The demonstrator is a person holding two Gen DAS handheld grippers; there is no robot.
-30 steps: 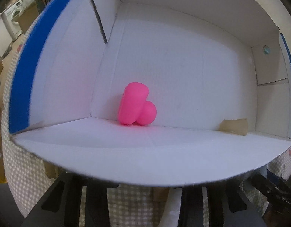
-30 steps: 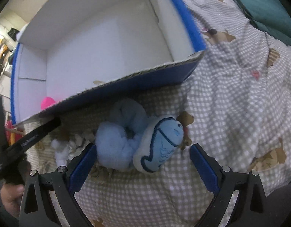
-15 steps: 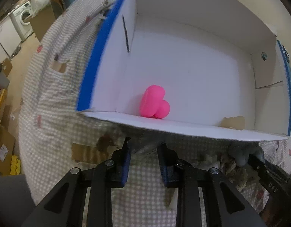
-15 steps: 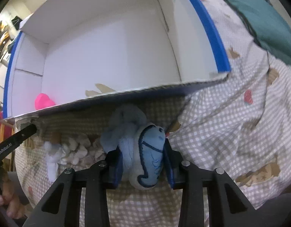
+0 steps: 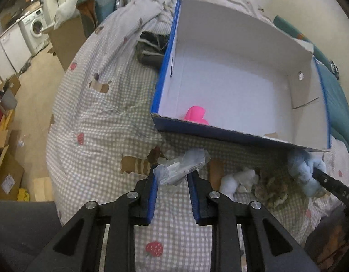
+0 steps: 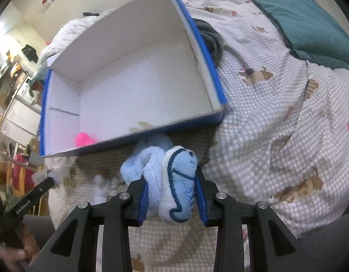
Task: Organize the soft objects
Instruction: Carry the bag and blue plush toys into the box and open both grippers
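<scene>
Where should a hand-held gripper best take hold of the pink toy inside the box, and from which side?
Probably from above. The pink toy lies low in the near left corner of the box, close behind the front wall, so a level approach from the front is blocked. Its rounded upper lobe stands free; close the fingers across that lobe. The lower part is hidden by the wall.

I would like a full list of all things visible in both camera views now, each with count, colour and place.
box: 1, blue outside and white inside, on the bed
pink toy: 1, pink, in the box's near left corner
blue plush: 1, light blue, between the right tool's fingers
clear wrapper: 1, transparent, between the left tool's fingers
white stuffing: a few tufts, white, on the cover before the box
bed cover: 1, checked grey-white
left tool: 1, black with blue pads
right tool: 1, black with blue pads
</scene>
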